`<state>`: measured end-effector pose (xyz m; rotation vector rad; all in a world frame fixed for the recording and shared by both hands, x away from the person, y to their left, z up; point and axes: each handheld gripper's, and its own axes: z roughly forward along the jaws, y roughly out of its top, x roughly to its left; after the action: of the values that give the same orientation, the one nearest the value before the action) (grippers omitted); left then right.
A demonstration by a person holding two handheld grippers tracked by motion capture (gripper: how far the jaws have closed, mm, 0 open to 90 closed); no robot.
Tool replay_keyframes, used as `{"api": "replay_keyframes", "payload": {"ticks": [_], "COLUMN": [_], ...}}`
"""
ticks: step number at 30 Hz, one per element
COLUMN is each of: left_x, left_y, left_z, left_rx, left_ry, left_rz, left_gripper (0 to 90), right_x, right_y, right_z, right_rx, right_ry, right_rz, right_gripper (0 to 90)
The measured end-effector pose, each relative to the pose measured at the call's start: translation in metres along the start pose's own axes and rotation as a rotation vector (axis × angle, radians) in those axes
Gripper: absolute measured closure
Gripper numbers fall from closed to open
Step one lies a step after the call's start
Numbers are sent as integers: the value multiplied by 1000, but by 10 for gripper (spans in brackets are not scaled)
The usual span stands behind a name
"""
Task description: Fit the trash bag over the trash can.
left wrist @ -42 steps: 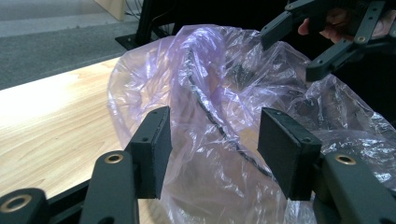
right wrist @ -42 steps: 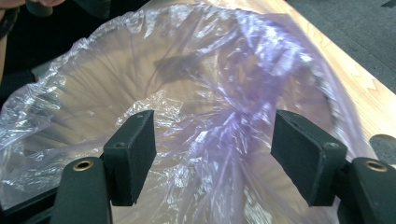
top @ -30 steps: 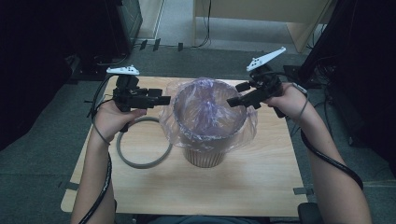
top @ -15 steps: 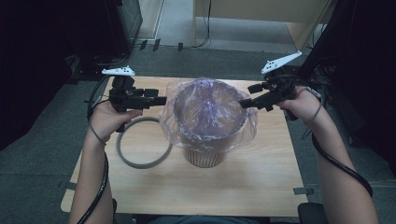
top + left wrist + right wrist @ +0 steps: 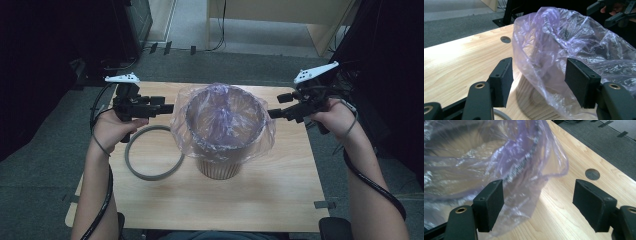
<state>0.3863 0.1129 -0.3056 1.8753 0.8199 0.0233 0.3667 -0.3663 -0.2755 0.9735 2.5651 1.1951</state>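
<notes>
Thin purple-tinted plastic bag (image 5: 222, 131) drapes over the ribbed beige bin (image 5: 219, 167) mid-table; left gripper (image 5: 167, 108) and right gripper (image 5: 274, 113) flank it, jaws open and empty, likely next pinching the overhang

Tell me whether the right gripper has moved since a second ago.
Yes. The right gripper has drawn back from over the bin rim, outward toward the table's right edge; its tips now sit just outside the bag's overhang.
</notes>
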Motion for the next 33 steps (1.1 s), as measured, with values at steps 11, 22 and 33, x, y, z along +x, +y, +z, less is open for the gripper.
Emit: {"api": "replay_keyframes", "payload": {"ticks": [11, 22, 33], "left_x": [10, 20, 30], "left_y": [-8, -14, -21], "left_z": [-1, 4, 4], "left_rx": [1, 3, -7], "left_ry": [41, 49, 64], "left_rz": [26, 14, 4], "left_gripper": [392, 391, 391], "right_x": [-10, -19, -23], "right_y": [-25, -48, -68], "right_z": [2, 5, 26], "right_rx": [-22, -16, -25], "right_ry": [-19, -61, -39], "right_rz": [44, 53, 77], "right_gripper": [244, 244, 244]}}
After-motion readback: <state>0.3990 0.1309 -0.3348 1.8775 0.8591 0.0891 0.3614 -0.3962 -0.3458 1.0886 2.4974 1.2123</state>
